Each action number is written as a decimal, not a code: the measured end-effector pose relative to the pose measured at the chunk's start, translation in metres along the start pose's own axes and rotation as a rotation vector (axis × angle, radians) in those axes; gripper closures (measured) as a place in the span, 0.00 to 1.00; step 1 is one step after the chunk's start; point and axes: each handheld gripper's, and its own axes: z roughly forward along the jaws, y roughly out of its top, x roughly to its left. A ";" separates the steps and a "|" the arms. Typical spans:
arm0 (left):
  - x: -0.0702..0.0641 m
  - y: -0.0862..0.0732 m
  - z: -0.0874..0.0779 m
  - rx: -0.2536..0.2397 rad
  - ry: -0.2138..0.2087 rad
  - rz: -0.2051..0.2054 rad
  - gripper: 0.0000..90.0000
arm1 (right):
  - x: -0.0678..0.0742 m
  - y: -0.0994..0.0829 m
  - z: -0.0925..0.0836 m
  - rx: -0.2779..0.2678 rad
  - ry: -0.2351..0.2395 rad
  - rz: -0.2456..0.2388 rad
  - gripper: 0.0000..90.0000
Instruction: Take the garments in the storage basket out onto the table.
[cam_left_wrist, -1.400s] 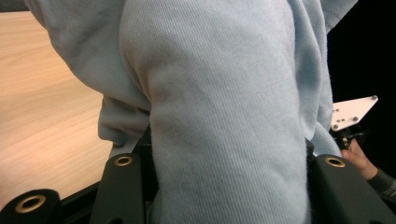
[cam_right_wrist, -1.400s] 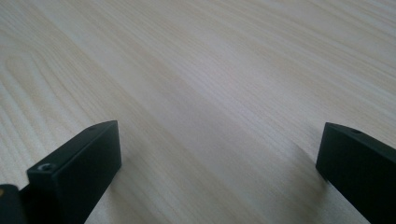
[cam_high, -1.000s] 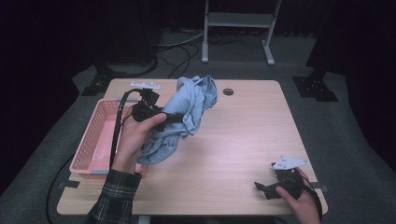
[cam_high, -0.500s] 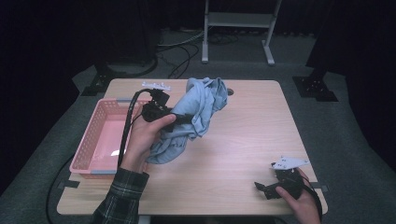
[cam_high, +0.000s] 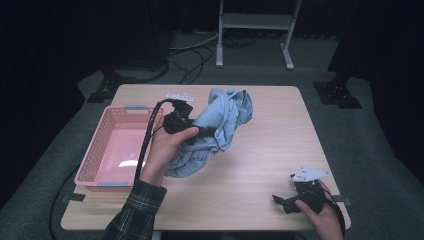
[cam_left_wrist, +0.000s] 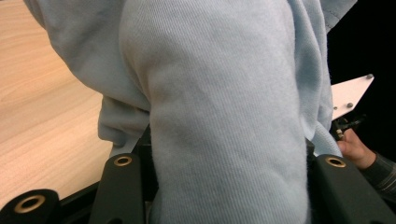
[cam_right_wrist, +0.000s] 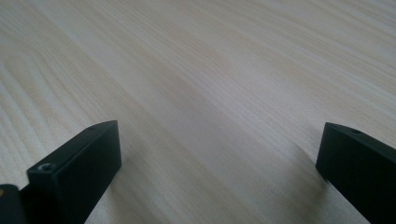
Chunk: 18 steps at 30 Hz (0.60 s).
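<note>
left gripper (cam_high: 202, 131) clamps blue garment (cam_high: 220, 125), right gripper (cam_high: 287, 202) (jaws apart) low over table (cam_right_wrist: 210, 84)

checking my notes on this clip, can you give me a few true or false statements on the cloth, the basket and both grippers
1. The left gripper has its jaws closed on the light blue cloth. True.
2. The pink basket holds the cloth. False: nothing lies in the basket, and the cloth is beside it over the wooden table.
3. The right gripper is gripping a corner of the cloth. False: its jaws stand wide apart over bare table, near the front right corner.
4. The basket sits at the table's left side. True.
5. The cloth lies spread flat. False: it is bunched, partly lifted by the left gripper.
</note>
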 end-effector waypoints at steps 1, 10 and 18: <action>0.000 0.000 0.001 -0.001 -0.002 0.004 0.54 | 0.000 0.000 0.000 0.000 0.000 0.000 0.00; 0.001 -0.004 0.010 0.002 -0.012 0.003 0.54 | 0.000 0.000 0.000 0.000 0.000 0.000 0.00; 0.004 -0.009 0.025 0.031 0.005 -0.005 0.54 | 0.000 0.000 0.000 0.000 0.000 0.000 0.00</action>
